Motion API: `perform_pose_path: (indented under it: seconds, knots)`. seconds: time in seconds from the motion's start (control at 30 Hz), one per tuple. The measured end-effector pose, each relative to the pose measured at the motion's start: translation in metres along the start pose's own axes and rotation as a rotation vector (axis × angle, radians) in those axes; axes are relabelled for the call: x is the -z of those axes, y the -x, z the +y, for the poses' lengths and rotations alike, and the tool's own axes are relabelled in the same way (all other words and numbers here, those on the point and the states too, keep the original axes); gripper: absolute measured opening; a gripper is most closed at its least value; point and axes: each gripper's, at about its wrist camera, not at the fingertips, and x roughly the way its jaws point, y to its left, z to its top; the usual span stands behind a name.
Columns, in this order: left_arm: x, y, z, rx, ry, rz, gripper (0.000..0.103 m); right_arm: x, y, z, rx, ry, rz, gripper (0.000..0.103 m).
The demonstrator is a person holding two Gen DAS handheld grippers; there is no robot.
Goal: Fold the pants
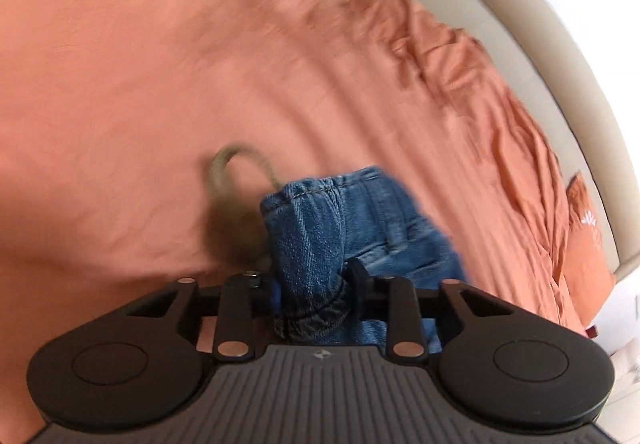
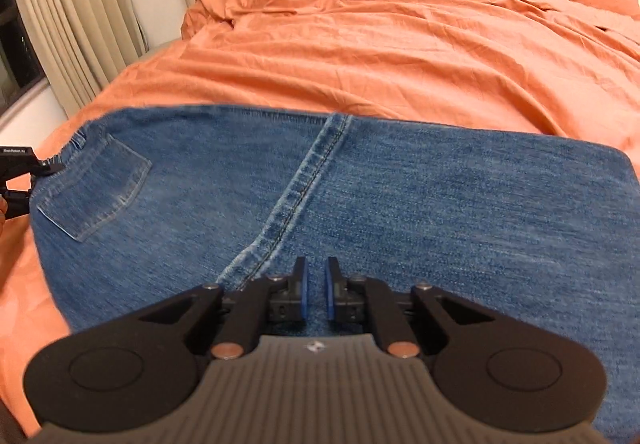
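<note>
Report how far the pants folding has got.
Done: the jeans lie spread on the orange bedding, back pocket up. In hand: the left gripper is clamped on bunched waistband denim; the right gripper is shut on the near edge. Left: no finished compact fold shows yet.

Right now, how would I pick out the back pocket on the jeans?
Start at the bed with the orange sheet; blue jeans lie across its near side. The back pocket is the stitched patch by the waistband, near the left gripper.
</note>
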Motion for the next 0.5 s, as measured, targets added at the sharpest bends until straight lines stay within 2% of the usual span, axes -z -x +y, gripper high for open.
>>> perform_pose_path:
  seconds: [0.1,0.27,0.37,0.43,0.5]
  knots:
    - [-0.002,0.030,-0.045,0.025,-0.084,-0.062,0.031,-0.004,0.019,-0.007,-0.001,-0.020,-0.019,0.006]
    - [0.025,0.080,-0.151,0.025,-0.344,-0.151,0.027,-0.008,0.053,-0.029,-0.015,-0.110,-0.026,0.007]
    - [0.067,0.102,-0.215,0.016,-0.547,-0.214,0.026,-0.006,0.077,-0.042,-0.029,-0.154,-0.041,0.009]
    - [0.104,0.110,-0.256,0.007,-0.693,-0.247,0.026,-0.005,0.093,-0.050,-0.038,-0.179,-0.058,0.016]
    - [0.146,0.110,-0.291,0.007,-0.835,-0.263,0.026,-0.003,0.108,-0.059,-0.054,-0.205,-0.076,0.016]
